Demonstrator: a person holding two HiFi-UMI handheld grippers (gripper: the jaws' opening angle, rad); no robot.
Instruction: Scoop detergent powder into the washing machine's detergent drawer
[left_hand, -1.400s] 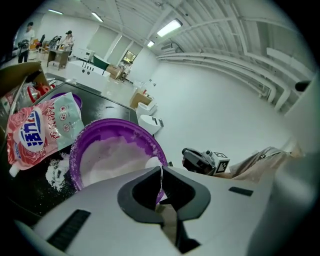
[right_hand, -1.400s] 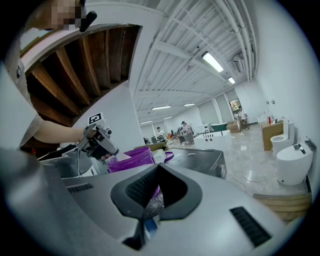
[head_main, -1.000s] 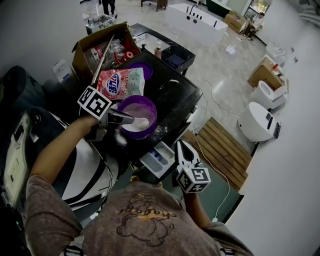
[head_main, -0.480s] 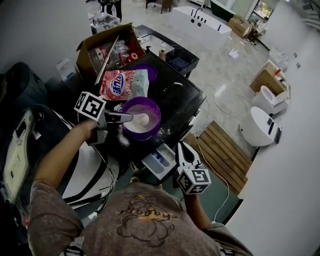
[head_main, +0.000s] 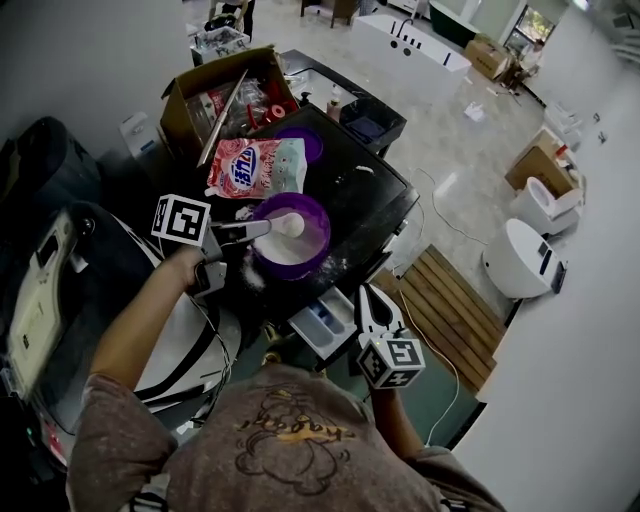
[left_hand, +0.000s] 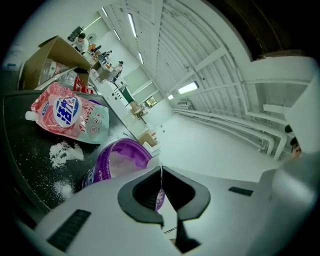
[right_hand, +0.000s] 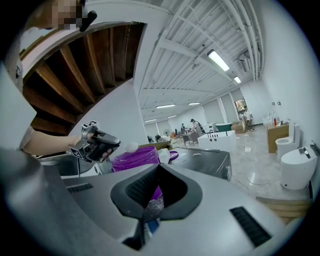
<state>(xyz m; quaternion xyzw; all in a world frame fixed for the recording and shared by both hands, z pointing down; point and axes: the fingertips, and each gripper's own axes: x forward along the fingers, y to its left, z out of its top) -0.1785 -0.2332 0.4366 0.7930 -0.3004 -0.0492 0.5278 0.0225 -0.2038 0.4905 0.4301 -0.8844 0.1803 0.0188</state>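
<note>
A purple bowl (head_main: 300, 250) of white powder stands on the black washer top (head_main: 365, 200). My left gripper (head_main: 256, 231) is shut on the thin handle of a white scoop (head_main: 292, 225), which carries a heap of powder just above the bowl. In the left gripper view the jaws (left_hand: 161, 171) pinch the handle, with the bowl (left_hand: 117, 162) beyond them. The open detergent drawer (head_main: 320, 322) juts from the machine's front. My right gripper (head_main: 362, 292) hovers beside the drawer, shut and holding nothing. The right gripper view shows the bowl (right_hand: 134, 156), the scoop (right_hand: 131, 146) and the left gripper (right_hand: 95, 143).
A pink detergent bag (head_main: 258, 167) lies behind the bowl, with a purple lid (head_main: 304, 143) past it. Spilled powder (head_main: 245, 272) dusts the washer top (left_hand: 62, 152). An open cardboard box (head_main: 215, 95) sits at the back left. A wooden pallet (head_main: 445, 300) lies on the floor to the right.
The left gripper has lifted the scoop out of the bowl's powder, loaded, and shifted it slightly toward the far rim. The right gripper has stayed by the drawer.
</note>
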